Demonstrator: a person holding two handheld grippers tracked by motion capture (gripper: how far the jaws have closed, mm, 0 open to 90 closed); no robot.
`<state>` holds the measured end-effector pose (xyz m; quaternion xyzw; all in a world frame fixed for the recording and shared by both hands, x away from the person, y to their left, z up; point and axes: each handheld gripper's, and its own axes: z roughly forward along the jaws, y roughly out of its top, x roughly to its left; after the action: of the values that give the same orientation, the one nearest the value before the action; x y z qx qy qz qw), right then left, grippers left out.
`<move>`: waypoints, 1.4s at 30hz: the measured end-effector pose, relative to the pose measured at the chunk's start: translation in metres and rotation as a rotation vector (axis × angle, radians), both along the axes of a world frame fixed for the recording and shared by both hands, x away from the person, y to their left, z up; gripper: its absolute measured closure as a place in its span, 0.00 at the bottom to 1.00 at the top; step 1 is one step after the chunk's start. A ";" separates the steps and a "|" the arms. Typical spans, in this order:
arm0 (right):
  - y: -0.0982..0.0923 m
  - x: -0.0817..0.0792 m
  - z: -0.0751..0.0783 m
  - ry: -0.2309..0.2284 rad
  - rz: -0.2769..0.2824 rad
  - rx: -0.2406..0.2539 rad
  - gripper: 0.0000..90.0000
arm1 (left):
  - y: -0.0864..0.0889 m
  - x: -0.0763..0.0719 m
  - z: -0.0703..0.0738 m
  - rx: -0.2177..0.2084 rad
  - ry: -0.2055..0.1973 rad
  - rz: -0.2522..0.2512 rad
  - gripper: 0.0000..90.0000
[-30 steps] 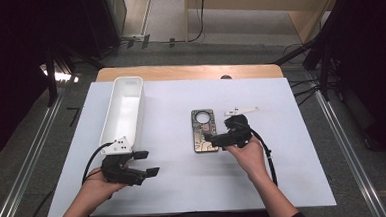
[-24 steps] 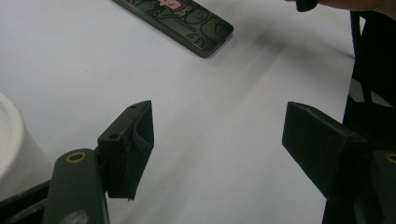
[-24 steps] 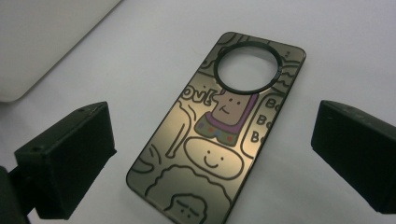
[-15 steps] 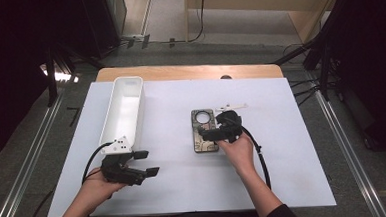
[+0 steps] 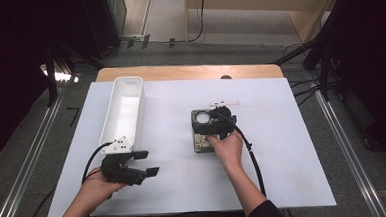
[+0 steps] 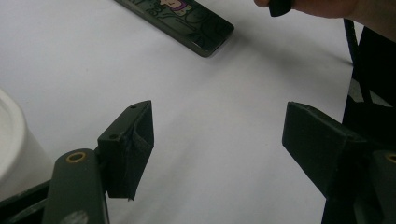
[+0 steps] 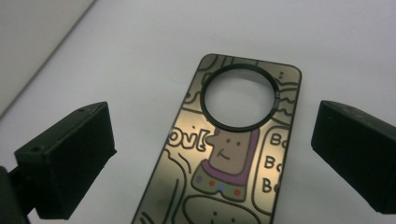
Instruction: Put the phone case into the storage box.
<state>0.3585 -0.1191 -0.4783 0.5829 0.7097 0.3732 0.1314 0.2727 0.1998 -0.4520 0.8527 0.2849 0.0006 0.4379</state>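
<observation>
A wooden table point(image 5: 179, 71) is covered by a large white sheet point(image 5: 293, 148). On the sheet, at far left, lies a long white plastic tray point(image 5: 123, 112). Near the centre lies a flat dark cartoon-printed card with a round hole point(image 7: 233, 154), and just beyond it a small white stick point(image 5: 225, 104).

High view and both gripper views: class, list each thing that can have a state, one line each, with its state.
Left claw: open, holding nothing, low over the white sheet.
Right claw: open, jaws either side of the patterned card, not closed on it.
Patterned card: lying flat, picture side up.
White bin: upright, looks empty.
White stick: lying flat, untouched.
</observation>
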 end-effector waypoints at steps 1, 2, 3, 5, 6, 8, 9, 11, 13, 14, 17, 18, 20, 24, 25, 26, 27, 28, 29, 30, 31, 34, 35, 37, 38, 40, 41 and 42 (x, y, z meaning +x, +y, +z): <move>0.001 0.000 0.000 -0.002 -0.002 0.001 0.00 | 0.000 0.000 0.000 0.000 0.000 0.000 0.28; 0.002 0.001 0.001 -0.001 -0.005 -0.008 0.00 | 0.000 0.000 0.000 0.000 0.000 0.000 0.28; 0.004 0.001 0.001 -0.005 -0.007 -0.023 0.00 | 0.000 0.000 0.000 0.000 0.000 0.000 0.28; 0.005 0.001 0.001 -0.006 -0.008 -0.037 0.00 | 0.000 0.000 0.000 -0.001 0.000 0.001 0.28; 0.006 0.002 0.001 -0.005 -0.010 -0.041 0.00 | 0.000 0.000 0.000 -0.001 0.000 0.001 0.28; 0.005 0.002 0.001 -0.004 -0.013 -0.040 0.00 | 0.000 0.000 0.000 -0.001 0.000 0.002 0.28; 0.005 0.002 0.001 -0.003 -0.014 -0.041 0.00 | 0.000 0.001 0.000 0.000 0.000 0.001 0.28; 0.004 0.002 0.001 0.000 -0.018 -0.040 0.00 | 0.000 0.001 0.000 -0.001 0.001 0.001 0.28; 0.004 0.002 0.001 0.001 -0.019 -0.040 0.00 | 0.000 0.001 0.000 -0.003 0.000 0.000 0.28; 0.004 0.002 0.001 0.000 -0.021 -0.039 0.00 | 0.000 0.000 0.000 -0.003 0.000 -0.001 0.28; 0.005 0.002 0.000 0.005 -0.024 -0.035 0.00 | 0.000 0.001 0.000 -0.002 0.000 0.001 0.28; 0.005 0.003 -0.001 0.007 -0.025 -0.035 0.00 | 0.000 0.001 0.000 -0.002 0.000 0.001 0.28; 0.005 0.003 -0.001 0.008 -0.023 -0.037 0.00 | 0.000 0.001 0.000 -0.002 0.000 0.000 0.28; 0.007 0.003 -0.003 0.015 -0.029 -0.037 0.00 | 0.000 0.001 0.000 -0.002 0.000 0.000 0.28; 0.008 0.003 -0.003 0.017 -0.027 -0.038 0.00 | 0.000 0.001 0.000 -0.002 0.000 -0.001 0.28; 0.008 0.003 -0.004 0.018 -0.026 -0.039 0.00 | 0.000 0.001 0.000 -0.002 -0.001 -0.002 0.28; 0.009 0.003 -0.004 0.021 -0.024 -0.037 0.00 | 0.000 0.001 0.000 -0.002 -0.001 -0.003 0.28; 0.009 0.003 -0.005 0.030 -0.023 -0.034 0.00 | 0.000 0.000 0.000 -0.002 -0.002 -0.004 0.28; 0.009 0.003 -0.006 0.031 -0.017 -0.034 0.00 | 0.000 0.000 0.000 -0.001 -0.002 -0.005 0.28; 0.010 0.003 -0.007 0.037 -0.019 -0.036 0.00 | 0.000 0.000 0.000 -0.001 -0.003 -0.006 0.28; 0.010 0.003 -0.007 0.037 -0.018 -0.039 0.00 | 0.000 0.000 0.000 -0.001 -0.003 -0.006 0.28; 0.011 0.004 -0.010 0.046 -0.023 -0.045 0.00 | 0.000 0.000 0.000 -0.003 -0.002 -0.004 0.28; 0.011 0.004 -0.010 0.049 -0.027 -0.045 0.00 | 0.000 0.001 0.000 -0.002 -0.002 -0.004 0.28; 0.011 0.004 -0.011 0.048 -0.026 -0.051 0.00 | 0.000 0.000 0.000 -0.003 -0.001 -0.004 0.28; 0.012 0.003 -0.012 0.050 -0.025 -0.053 0.00 | 0.000 0.000 0.000 -0.002 -0.003 -0.006 0.28; 0.012 0.003 -0.013 0.048 -0.025 -0.054 0.00 | 0.000 0.000 0.000 -0.001 -0.004 -0.007 0.28; 0.013 0.003 -0.014 0.052 -0.026 -0.061 0.00 | 0.000 0.000 0.000 -0.001 -0.003 -0.008 0.28; 0.013 0.003 -0.015 0.056 -0.029 -0.059 0.00 | 0.000 0.000 0.000 -0.001 -0.003 -0.009 0.28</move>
<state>0.3616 -0.1061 -0.4930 0.5993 0.7152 0.3338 0.1342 0.2731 0.1995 -0.4518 0.8537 0.2807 -0.0002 0.4387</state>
